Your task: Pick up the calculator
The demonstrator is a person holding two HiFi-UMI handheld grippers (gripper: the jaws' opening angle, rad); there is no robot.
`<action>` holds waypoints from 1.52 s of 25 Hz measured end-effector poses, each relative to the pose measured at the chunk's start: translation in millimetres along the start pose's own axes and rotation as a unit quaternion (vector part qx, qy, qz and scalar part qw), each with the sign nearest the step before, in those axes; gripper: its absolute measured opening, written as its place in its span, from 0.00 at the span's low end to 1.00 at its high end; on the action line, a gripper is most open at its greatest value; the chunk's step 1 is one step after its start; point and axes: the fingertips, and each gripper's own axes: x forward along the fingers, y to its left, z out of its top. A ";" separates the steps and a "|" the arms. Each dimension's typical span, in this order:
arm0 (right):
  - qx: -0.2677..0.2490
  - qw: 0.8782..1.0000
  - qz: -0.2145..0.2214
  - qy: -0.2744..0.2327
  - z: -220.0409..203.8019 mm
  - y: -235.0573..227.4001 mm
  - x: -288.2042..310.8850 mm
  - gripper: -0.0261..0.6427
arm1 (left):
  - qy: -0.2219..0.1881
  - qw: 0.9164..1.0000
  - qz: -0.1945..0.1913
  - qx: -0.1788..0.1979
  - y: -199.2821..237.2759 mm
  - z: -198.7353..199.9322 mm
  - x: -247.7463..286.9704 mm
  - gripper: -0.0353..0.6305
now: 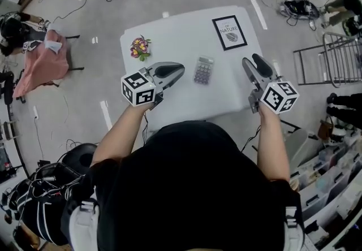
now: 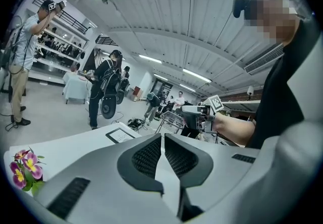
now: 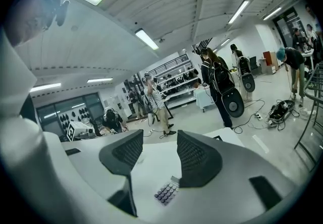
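Observation:
The grey calculator lies flat near the middle of the white table. In the right gripper view the calculator shows low between the jaws, still well ahead of them. My right gripper hovers to the right of the calculator, open and holding nothing. My left gripper hangs just left of the calculator with its dark pads together and nothing between them. The left gripper view does not show the calculator.
A black-framed sign lies at the table's far right. A small bunch of flowers sits at the far left. A metal rack stands right of the table. Cables, chairs and several people surround it.

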 end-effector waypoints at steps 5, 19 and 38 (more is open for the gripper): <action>0.014 1.000 0.016 0.022 -9.6 -13.7 23.4 0.36 | 0.005 1.000 0.015 -0.008 16.7 -6.1 9.8 0.11; 0.030 0.993 0.046 0.103 -61.8 -52.1 82.2 0.37 | 0.029 0.997 0.049 -0.054 49.0 -48.5 35.6 0.10; 0.036 0.966 0.106 0.232 -171.5 -84.6 159.5 0.37 | 0.081 0.984 0.046 -0.153 54.9 -134.3 95.6 0.10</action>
